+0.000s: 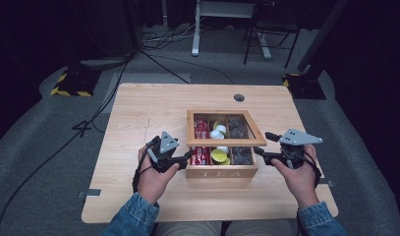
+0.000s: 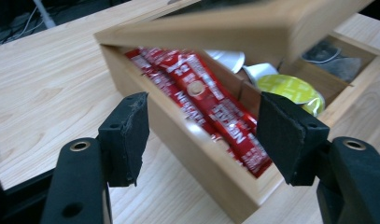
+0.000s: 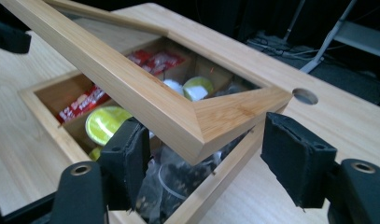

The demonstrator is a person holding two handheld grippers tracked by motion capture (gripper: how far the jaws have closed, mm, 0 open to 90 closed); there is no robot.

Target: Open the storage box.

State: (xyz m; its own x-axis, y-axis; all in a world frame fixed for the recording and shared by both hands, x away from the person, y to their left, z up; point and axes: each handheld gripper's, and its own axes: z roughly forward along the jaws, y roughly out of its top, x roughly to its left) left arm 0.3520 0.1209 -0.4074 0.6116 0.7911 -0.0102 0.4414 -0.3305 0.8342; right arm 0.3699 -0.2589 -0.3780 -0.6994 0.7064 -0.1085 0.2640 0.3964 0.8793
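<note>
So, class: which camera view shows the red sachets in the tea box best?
The left gripper view: the red sachets lie close, with lettering visible, between the left gripper's open jaws. The high view shows them small; the right gripper view shows them partly behind the raised lid.

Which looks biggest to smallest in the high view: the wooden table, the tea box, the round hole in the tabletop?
1. Wooden table, by far the largest.
2. Tea box, with its lid raised.
3. Round hole, a small dark spot near the table's far edge.

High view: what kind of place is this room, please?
Probably a lab or recording studio, not a home: dark surroundings, cables across grey carpet, hazard-striped stand bases, and one wooden table holding a tea box.
</note>
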